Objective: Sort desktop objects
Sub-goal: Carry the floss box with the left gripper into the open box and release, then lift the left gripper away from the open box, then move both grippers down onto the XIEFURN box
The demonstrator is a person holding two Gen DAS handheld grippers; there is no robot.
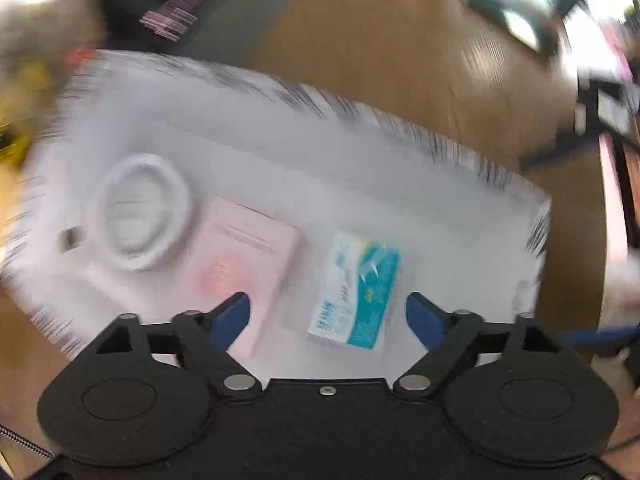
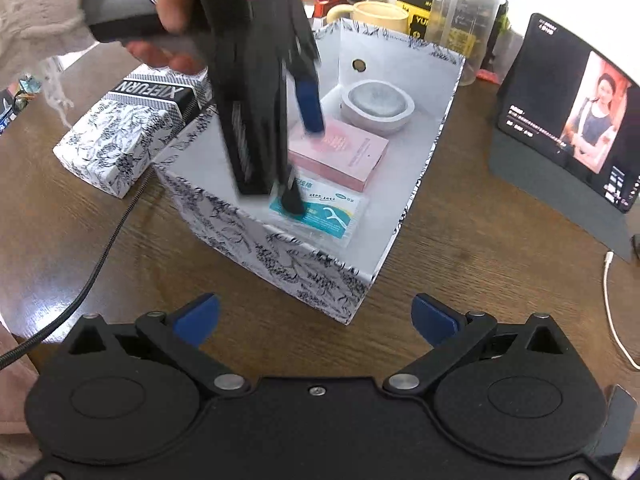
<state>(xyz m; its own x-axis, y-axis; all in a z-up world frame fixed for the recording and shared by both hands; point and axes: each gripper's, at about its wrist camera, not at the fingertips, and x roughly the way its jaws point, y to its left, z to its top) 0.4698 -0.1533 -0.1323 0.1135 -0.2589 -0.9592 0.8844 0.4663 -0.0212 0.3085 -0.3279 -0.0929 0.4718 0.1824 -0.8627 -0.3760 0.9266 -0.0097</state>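
teal floss packet (image 1: 356,296) lies in the box (image 2: 420,184) between the wide left tongs (image 1: 328,312); right tongs (image 2: 316,316) wide, empty.

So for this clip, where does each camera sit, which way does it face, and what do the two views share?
Left wrist: rides on the left gripper, inside the patterned box, looking down at the white dish, pink booklet and floss-pick packet; only its own open fingers show.
Right wrist: rides on the right gripper, low over the wooden table, facing the box from outside; the person's hand and sleeve show, holding the left gripper in the box.
Shared: the box, dish, booklet, packet and table.
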